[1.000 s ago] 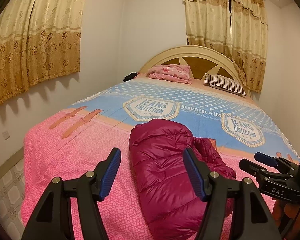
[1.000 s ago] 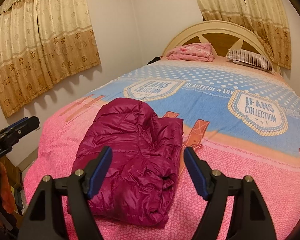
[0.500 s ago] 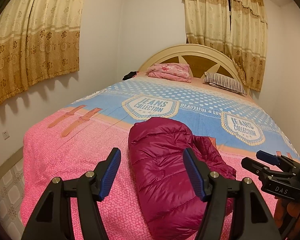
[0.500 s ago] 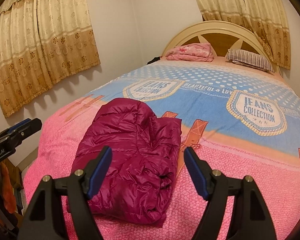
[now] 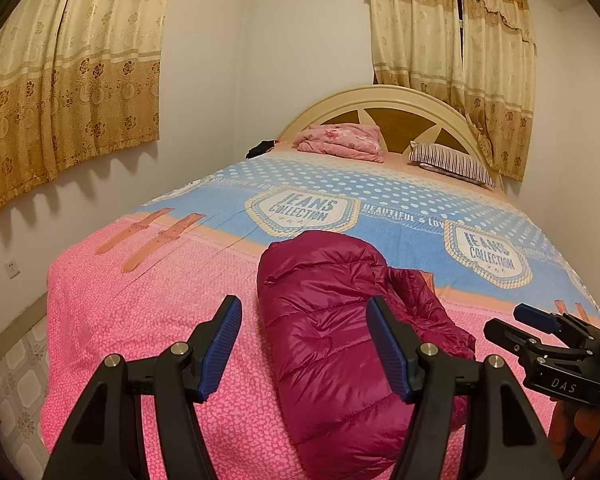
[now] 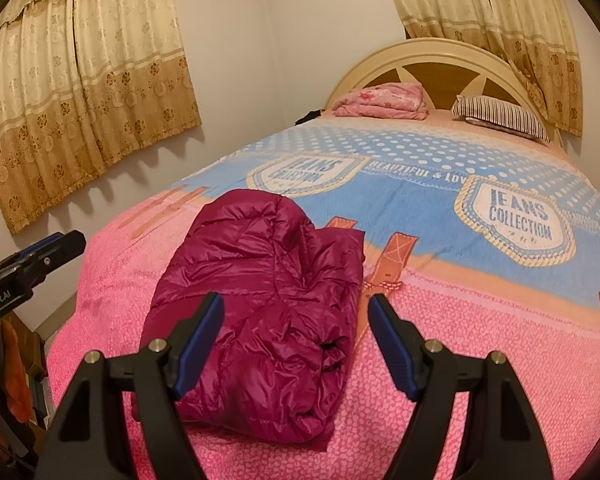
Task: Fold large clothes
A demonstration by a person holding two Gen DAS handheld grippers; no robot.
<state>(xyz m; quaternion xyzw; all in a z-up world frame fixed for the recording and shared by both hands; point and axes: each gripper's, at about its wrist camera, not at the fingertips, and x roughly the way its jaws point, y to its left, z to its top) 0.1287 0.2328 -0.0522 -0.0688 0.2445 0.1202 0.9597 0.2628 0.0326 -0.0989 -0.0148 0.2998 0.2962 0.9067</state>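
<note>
A dark magenta puffer jacket (image 5: 336,328) lies folded into a compact bundle on the pink near end of the bed; it also shows in the right wrist view (image 6: 268,288). My left gripper (image 5: 302,344) is open and empty, held above the bed just short of the jacket's near left side. My right gripper (image 6: 296,340) is open and empty, held above the jacket's near right side. The right gripper also shows at the right edge of the left wrist view (image 5: 540,332), and the left gripper at the left edge of the right wrist view (image 6: 40,256).
The bed has a pink and blue "Jeans Collection" cover (image 5: 340,192). A folded pink blanket (image 5: 340,140) and a striped pillow (image 5: 452,160) lie by the cream headboard (image 5: 400,96). Curtains hang on the left wall (image 5: 68,80) and behind the headboard. Tiled floor (image 5: 16,392) lies left of the bed.
Both grippers have drifted back slightly from the jacket and stay open. The jacket has not moved.
</note>
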